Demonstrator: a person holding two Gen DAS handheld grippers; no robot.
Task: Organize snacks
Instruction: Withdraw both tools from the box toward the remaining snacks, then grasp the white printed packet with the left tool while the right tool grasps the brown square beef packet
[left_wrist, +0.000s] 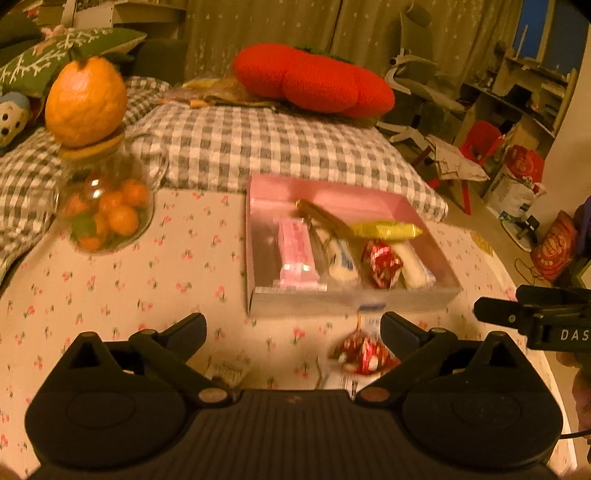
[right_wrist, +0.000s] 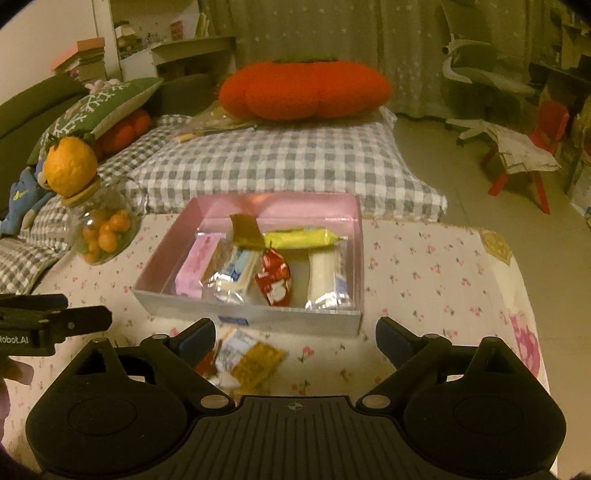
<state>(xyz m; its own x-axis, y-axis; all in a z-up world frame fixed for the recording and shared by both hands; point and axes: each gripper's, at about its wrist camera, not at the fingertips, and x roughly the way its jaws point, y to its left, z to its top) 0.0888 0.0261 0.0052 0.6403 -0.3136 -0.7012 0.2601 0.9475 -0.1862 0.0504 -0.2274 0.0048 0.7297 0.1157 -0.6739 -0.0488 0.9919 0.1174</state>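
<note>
Bedding in grey-and-white check (right_wrist: 280, 162) fills the ground beyond my table, with a big red-orange knitted cushion (right_wrist: 306, 92) lying on its far end. The table (right_wrist: 424, 273) itself wears a cloth printed with small cherries. On it, straight ahead of both my tools, sits the pink box (right_wrist: 354, 258) with its open top toward me; from the right wrist view its long side runs across my view. At the table's far left stands a glass jar (left_wrist: 107, 210) of small oranges, capped by an orange-shaped lid (left_wrist: 85, 101).

Inside the box the snacks lie mostly with their long axes running away from me: a pink bar (right_wrist: 195, 266) at the left, a white-and-blue packet (right_wrist: 236, 273) beside it, a red wrapped sweet (right_wrist: 275, 277) in the middle, and a white packet (right_wrist: 327, 277) at the right. A yellow packet (right_wrist: 301, 236) lies crosswise behind them, and a gold wrapper (right_wrist: 245, 229) leans tilted near the back.

More snacks lie loose on the cloth, just on my side of the box. In the left wrist view a red sweet (left_wrist: 364, 356) sits near the right finger of my left gripper (left_wrist: 291, 328). In the right wrist view a gold packet (right_wrist: 258, 363) and a white one (right_wrist: 232, 347) lie close to the left finger of my right gripper (right_wrist: 295, 332).

Both grippers hover with fingers spread wide, holding nothing.
</note>
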